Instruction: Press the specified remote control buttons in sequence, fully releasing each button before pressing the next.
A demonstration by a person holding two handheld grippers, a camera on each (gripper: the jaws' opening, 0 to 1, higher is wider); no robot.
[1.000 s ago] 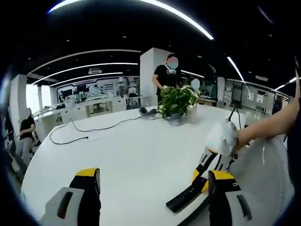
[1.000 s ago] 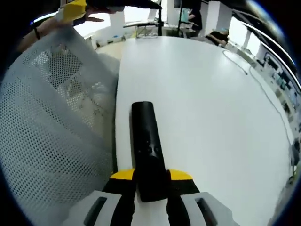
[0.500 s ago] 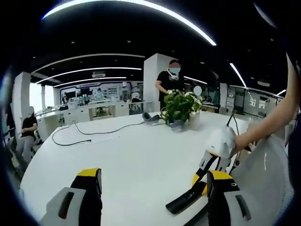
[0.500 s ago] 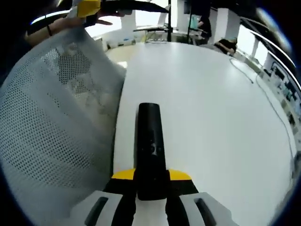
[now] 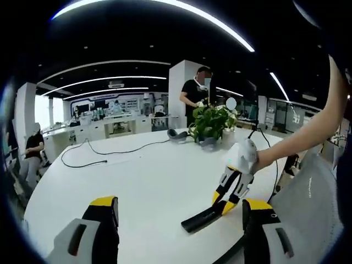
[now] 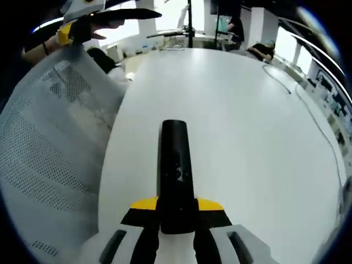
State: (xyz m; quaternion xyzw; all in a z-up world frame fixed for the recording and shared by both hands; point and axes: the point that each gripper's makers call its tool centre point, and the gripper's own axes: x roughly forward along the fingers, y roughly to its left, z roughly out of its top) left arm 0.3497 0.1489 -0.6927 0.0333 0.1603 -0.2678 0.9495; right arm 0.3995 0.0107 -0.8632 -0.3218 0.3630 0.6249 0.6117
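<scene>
Matt black plastic remote control (image 6: 175, 181) lies on a smooth white table (image 6: 247, 126), beside perforated mesh fabric (image 6: 49, 159)

grey-and-black jaws with yellow tips (image 5: 99, 201)

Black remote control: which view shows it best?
The right gripper view: the black remote control runs lengthwise, button face up, clamped between the right gripper's jaws. The left gripper view shows it side-on, foreshortened, above the white table.

Black remote (image 6: 176, 165) running up the centre of the frame, its near end clamped between the yellow-tipped fingers (image 6: 144, 206) of the right gripper (image 6: 176, 207), white table (image 6: 247, 121) beneath, mesh chair back (image 6: 49, 165) at left, cable (image 6: 308, 110) at right
</scene>
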